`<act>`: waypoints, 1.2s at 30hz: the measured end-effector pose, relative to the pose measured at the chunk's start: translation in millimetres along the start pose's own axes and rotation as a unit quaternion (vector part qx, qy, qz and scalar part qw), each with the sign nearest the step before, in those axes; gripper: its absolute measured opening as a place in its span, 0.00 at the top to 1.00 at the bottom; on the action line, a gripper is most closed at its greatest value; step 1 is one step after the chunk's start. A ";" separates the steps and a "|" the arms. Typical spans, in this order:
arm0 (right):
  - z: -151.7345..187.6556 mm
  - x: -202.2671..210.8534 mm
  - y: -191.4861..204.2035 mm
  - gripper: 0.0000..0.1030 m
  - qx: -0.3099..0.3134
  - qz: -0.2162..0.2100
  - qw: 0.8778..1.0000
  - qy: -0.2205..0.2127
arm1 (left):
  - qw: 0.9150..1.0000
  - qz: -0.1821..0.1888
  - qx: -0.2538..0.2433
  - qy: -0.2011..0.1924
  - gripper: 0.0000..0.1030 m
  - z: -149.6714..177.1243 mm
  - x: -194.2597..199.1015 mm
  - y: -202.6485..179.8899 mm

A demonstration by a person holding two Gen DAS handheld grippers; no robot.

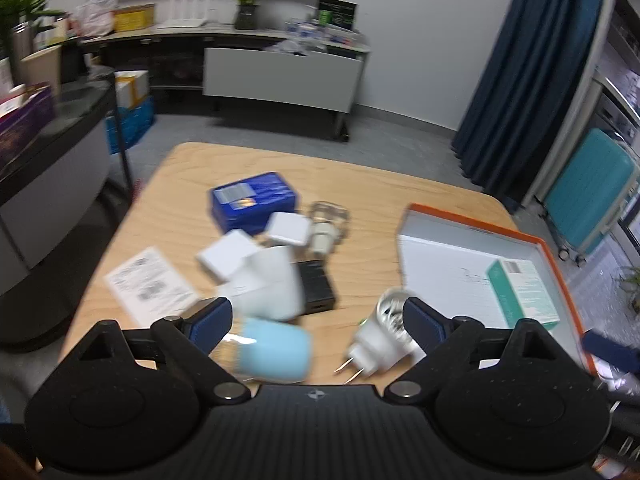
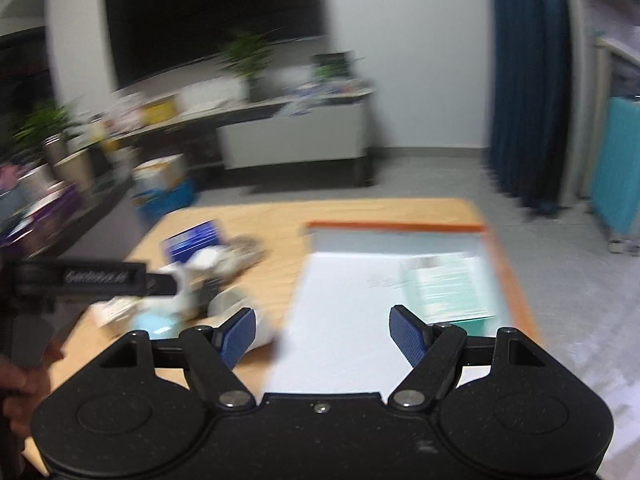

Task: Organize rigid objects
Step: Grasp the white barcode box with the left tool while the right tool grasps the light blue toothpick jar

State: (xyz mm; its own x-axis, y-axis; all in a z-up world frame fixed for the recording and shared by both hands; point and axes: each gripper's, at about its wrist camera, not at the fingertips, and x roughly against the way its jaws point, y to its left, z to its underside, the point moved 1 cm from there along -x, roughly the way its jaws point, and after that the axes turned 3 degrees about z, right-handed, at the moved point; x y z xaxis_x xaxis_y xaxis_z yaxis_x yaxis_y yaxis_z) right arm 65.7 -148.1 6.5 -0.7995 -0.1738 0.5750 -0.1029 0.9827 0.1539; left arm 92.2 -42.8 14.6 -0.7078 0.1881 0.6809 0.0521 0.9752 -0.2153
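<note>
An orange-rimmed white tray (image 1: 476, 230) lies on the right of the wooden table and holds a teal box (image 1: 524, 294). A pile lies at the table's middle: a blue box (image 1: 254, 200), white cubes (image 1: 226, 256), a white rounded device (image 1: 272, 284), a black block (image 1: 318, 288), a light blue object (image 1: 276, 350) and a white plug adapter (image 1: 380, 340). My left gripper (image 1: 318, 316) is open above the near edge, between the light blue object and the adapter. My right gripper (image 2: 323, 330) is open and empty over the tray (image 2: 340, 320), near the teal box (image 2: 448, 284).
A printed paper sheet (image 1: 150, 286) lies at the table's left. A clear glass item (image 1: 328, 220) lies behind the pile. The left gripper's body (image 2: 96, 278) shows at the left of the right wrist view. A cabinet (image 1: 280, 76), curtain and teal suitcase (image 1: 588, 196) stand beyond the table.
</note>
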 end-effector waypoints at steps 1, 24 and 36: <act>1.5 -5.9 8.1 0.15 0.009 -0.016 1.000 0.009 | 1.000 -0.005 0.006 -0.002 0.08 0.5 2.7 6.5; -12.7 -89.8 31.3 0.27 -0.100 0.055 0.993 -0.026 | 0.995 -0.056 0.082 -0.019 0.06 4.9 26.7 94.0; -11.3 -50.9 -0.6 0.22 -0.078 0.049 0.996 0.001 | 0.997 -0.043 0.069 -0.003 0.05 10.5 15.7 84.0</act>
State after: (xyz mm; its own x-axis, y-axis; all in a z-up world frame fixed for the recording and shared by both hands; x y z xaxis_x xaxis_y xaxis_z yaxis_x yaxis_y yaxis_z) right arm 113.1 -140.6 -13.7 -0.7999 -0.0783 0.5950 0.0690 0.9729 0.2208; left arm 78.0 40.8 -0.1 -0.7098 0.1032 0.6968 -0.1060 0.9623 -0.2504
